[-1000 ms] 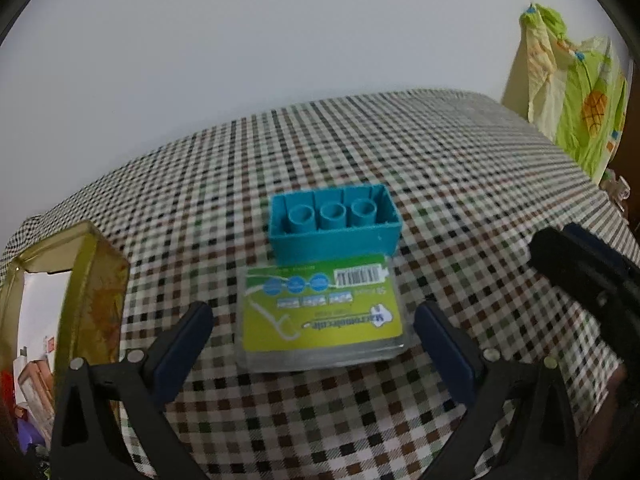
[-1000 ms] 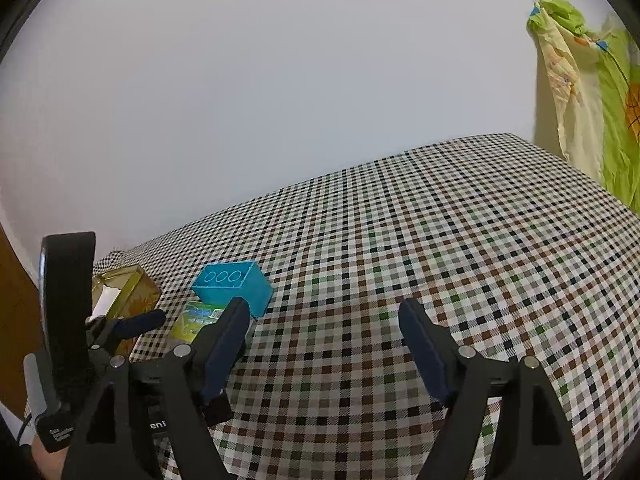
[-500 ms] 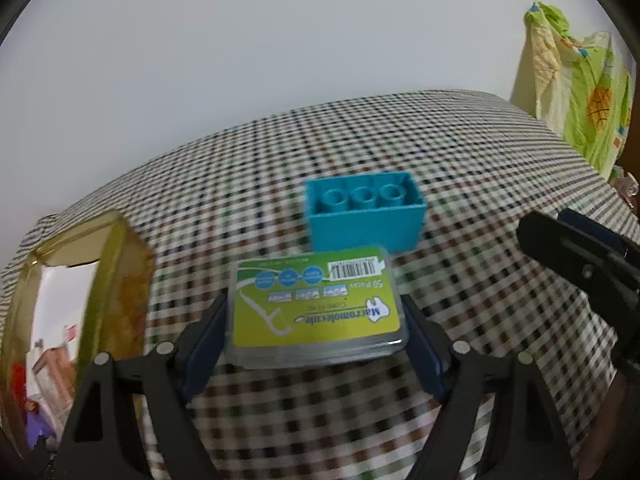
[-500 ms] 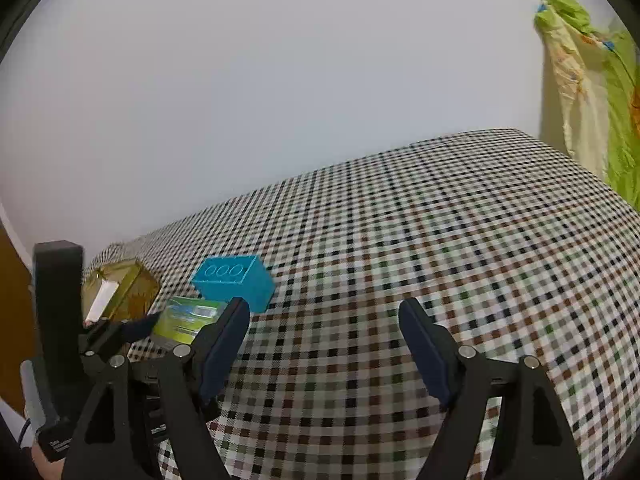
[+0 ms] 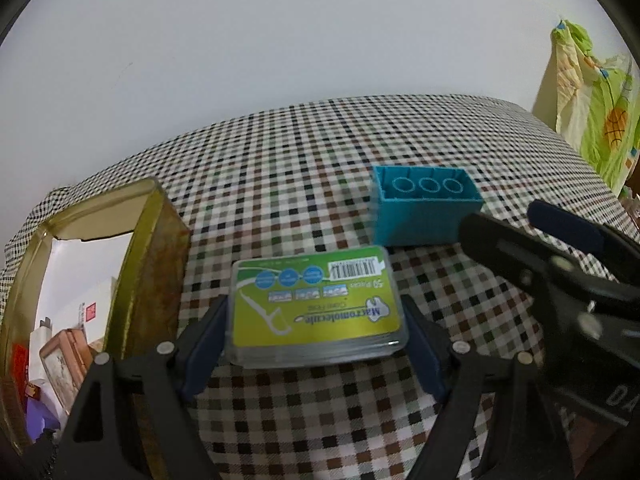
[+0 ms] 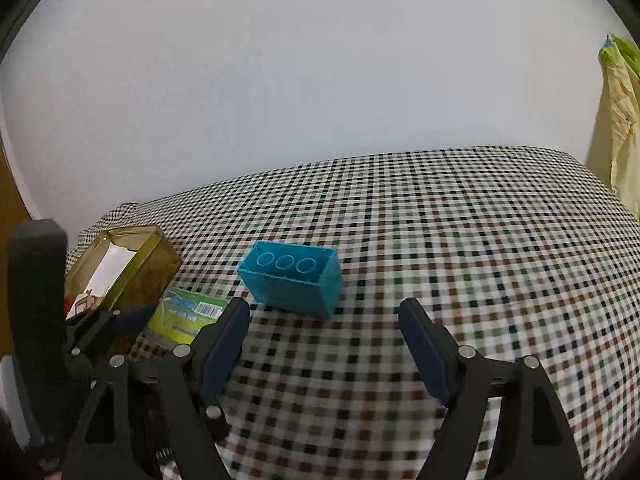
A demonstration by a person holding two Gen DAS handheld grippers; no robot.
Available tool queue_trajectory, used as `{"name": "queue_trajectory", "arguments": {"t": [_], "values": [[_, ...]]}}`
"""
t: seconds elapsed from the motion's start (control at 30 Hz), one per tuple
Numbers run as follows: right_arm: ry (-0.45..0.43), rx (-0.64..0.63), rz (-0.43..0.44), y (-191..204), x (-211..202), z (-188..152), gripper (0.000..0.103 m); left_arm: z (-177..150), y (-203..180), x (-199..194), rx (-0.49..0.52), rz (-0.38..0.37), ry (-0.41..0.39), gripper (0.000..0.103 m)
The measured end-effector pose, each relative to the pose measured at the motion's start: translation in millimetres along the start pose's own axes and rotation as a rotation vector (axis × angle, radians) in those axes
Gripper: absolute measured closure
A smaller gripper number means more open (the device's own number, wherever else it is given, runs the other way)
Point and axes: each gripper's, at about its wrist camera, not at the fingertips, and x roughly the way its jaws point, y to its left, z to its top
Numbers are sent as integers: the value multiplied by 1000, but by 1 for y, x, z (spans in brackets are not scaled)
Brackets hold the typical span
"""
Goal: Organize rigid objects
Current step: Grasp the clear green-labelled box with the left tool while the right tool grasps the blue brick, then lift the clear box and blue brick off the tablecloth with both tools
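1. Your left gripper [image 5: 316,336] is clamped on the floss-pick box [image 5: 316,304] — a clear flat case with a green and yellow label and a barcode. Both blue pads press against its short sides, and it sits level between them above the checked tablecloth [image 5: 320,184].

2. In the right wrist view, the same box [image 6: 186,314] shows only in part, at the lower left, with the left gripper's black frame around it.

3. Your right gripper [image 6: 324,344] is released: its two blue pads stand wide apart with only tablecloth [image 6: 480,240] between them. In the left wrist view, it comes in from the right edge as a black frame with one blue pad on top.

4. The blue block [image 5: 424,210] rests on the cloth with its hollow side up, three round tubes visible inside. It lies just beyond the held box and slightly to the right. From the right wrist view, the block [image 6: 294,282] sits just ahead of the open pads, nearer the left one, touching neither.

5. The gold tin [image 5: 160,248] stands open at the left, close beside the left gripper. Its shiny inside shows a reflection. In the right wrist view, the tin [image 6: 148,268] is left of the block — well apart from it.

6. A green and yellow patterned cloth [image 5: 592,120] hangs at the far right, past the table's edge.
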Motion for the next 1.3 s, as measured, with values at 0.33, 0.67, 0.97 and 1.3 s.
{"name": "queue_trajectory", "arguments": {"t": [0.33, 0.67, 0.97, 1.3], "values": [[54, -30, -52, 20, 24, 12, 24, -2, 17, 1, -33, 44, 9, 21], [93, -15, -67, 20, 48, 19, 24, -8, 21, -1, -53, 56, 12, 21], [101, 12, -48, 15, 50, 19, 30, -7, 19, 0, -58, 36, -4, 21], [29, 13, -42, 15, 14, 1, 30, -12, 21, -11, -64, 17, -40, 21]]}}
